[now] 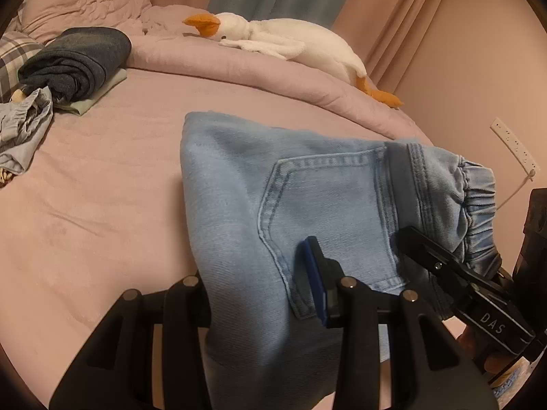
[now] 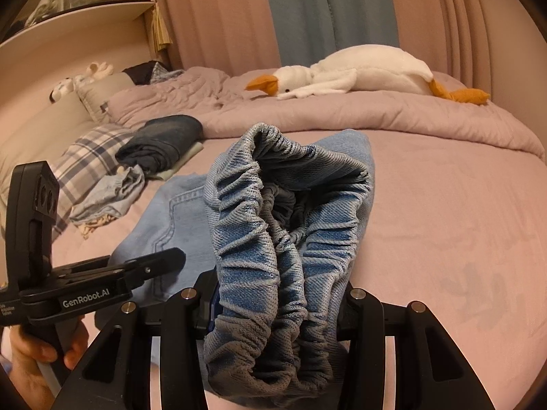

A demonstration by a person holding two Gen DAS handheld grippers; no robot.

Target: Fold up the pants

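Light blue denim pants [image 1: 273, 205] lie folded over on the pink bed, back pocket up, elastic waistband at the right. My left gripper [image 1: 259, 307] is shut on the pants' near edge; its blue pad [image 1: 312, 273] presses on the pocket. My right gripper [image 2: 273, 311] is shut on the gathered elastic waistband [image 2: 283, 225], which bunches up in front of the right wrist camera. The right gripper also shows in the left wrist view [image 1: 444, 266] at the waistband. The left gripper shows at the left of the right wrist view [image 2: 154, 266].
A white plush goose [image 1: 290, 41] lies on the rolled pink duvet [image 2: 376, 116] at the back. A folded dark blue garment [image 1: 78, 61] and a crumpled light blue one [image 1: 24, 126] sit at the left by a plaid pillow [image 2: 89, 157]. A wall socket strip [image 1: 512, 147] is at the right.
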